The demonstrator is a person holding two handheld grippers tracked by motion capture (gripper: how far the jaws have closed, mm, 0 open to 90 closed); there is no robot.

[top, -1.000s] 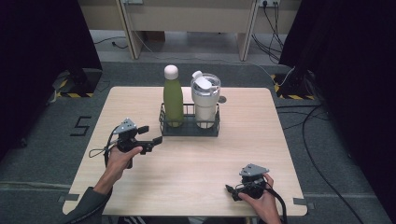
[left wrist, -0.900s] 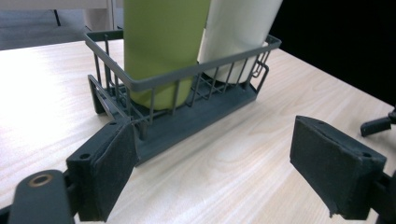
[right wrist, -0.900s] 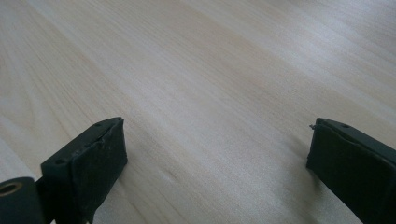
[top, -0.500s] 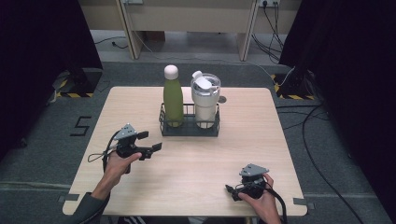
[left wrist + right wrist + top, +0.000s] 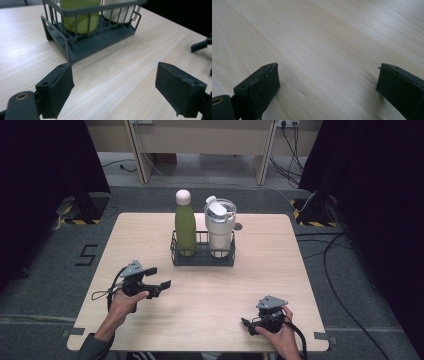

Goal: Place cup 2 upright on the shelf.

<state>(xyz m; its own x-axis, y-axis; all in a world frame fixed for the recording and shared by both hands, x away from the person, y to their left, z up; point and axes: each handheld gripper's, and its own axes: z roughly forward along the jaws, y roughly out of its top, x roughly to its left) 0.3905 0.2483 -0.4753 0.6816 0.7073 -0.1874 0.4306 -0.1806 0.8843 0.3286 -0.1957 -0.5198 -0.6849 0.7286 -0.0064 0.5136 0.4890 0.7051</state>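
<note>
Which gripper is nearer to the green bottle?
The left. The left gripper is open just in front of the wire basket holding the green bottle. The right gripper rests open at the table's near right edge.

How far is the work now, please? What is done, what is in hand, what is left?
Nothing looks done: the green bottle and the white tumbler stand upright in the wire rack. In hand: the left tool, open and empty, points toward the rack. The right tool, open and empty, sits low near the table's near edge. Left: any grasp or move of either vessel.
</note>
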